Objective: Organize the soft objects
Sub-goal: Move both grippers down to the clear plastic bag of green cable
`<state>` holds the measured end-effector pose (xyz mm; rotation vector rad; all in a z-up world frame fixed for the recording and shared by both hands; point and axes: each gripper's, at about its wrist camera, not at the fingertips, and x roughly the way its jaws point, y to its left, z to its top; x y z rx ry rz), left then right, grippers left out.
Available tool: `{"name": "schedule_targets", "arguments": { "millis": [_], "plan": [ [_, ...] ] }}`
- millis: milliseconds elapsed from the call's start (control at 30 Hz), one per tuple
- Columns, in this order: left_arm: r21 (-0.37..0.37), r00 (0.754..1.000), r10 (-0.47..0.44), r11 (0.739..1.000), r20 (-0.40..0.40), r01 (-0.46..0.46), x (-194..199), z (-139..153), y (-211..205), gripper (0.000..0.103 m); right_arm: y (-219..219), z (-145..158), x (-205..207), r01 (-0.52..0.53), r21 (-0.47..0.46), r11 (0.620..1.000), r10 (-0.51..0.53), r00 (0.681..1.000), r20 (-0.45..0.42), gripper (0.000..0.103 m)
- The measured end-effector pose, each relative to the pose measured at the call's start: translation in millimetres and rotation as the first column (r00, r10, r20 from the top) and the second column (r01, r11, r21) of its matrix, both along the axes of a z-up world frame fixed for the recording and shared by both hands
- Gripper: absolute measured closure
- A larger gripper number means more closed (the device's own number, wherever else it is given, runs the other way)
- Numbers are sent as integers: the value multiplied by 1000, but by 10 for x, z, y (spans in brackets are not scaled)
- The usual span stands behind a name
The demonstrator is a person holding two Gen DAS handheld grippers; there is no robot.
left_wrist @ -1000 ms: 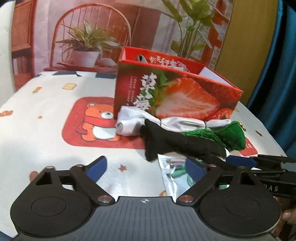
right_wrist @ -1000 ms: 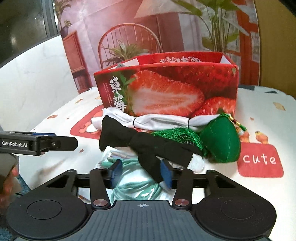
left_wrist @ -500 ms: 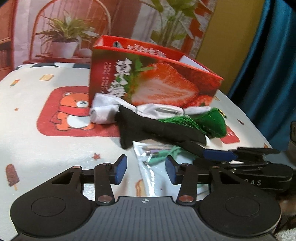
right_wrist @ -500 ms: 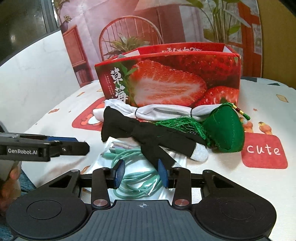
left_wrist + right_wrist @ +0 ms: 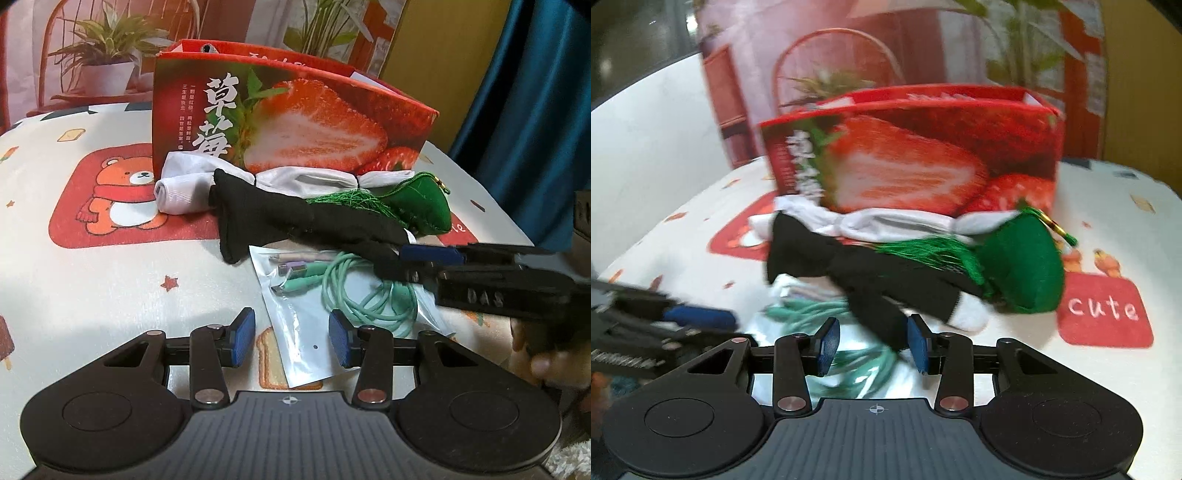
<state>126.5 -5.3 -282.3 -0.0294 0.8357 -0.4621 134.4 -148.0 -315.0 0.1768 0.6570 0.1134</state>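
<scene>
Both hand-held grippers, left [image 5: 291,341] and right [image 5: 873,345], spread over cartoon tablecloth [image 5: 92,280] (blue curtain [image 5: 528,110] beyond).

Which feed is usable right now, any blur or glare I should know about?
Left wrist view: sharp; the strawberry box lettering reads clearly, some glare on the clear cable bag. Right wrist view: motion-blurred throughout; box text smeared, black sock and green pouch edges soft. Both views: fisheye bending at the edges.

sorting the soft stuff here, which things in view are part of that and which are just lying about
Job:
black sock
white sock
green pouch
strawberry box

Lying about:
bagged cable
potted plant
</scene>
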Motion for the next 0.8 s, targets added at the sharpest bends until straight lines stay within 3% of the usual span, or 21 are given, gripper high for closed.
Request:
{"name": "schedule_targets", "arguments": {
  "millis": [167, 300, 500, 567, 633, 800],
  "plan": [
    [3, 1000, -5, 1000, 4, 5, 8, -5, -3, 56, -148, -50, 97, 67, -1, 998, -67, 998, 8, 65],
    [4, 1000, -6, 1000, 5, 6, 7, -2, -5, 57, -255, -79, 121, 124, -19, 992, -124, 992, 4, 88],
    [-1, 1000, -4, 1000, 1, 4, 13, 1, -4, 57, -398, -125, 163, 184, 7, 983, -184, 983, -9, 91],
    [-9, 1000, -2, 1000, -3, 2, 21, 1, 8, 57, -450, -113, 148, 195, 35, 980, -194, 981, -21, 90],
    [-17, 1000, 2, 1000, -8, -2, 31, 1, 21, 57, -471, -78, 95, 206, 56, 977, -204, 978, -28, 78],
    [-16, 1000, 4, 1000, -9, -4, 31, -2, 17, 57, -513, 10, -148, 194, 130, 972, -190, 981, -43, 70]
  ]
}}
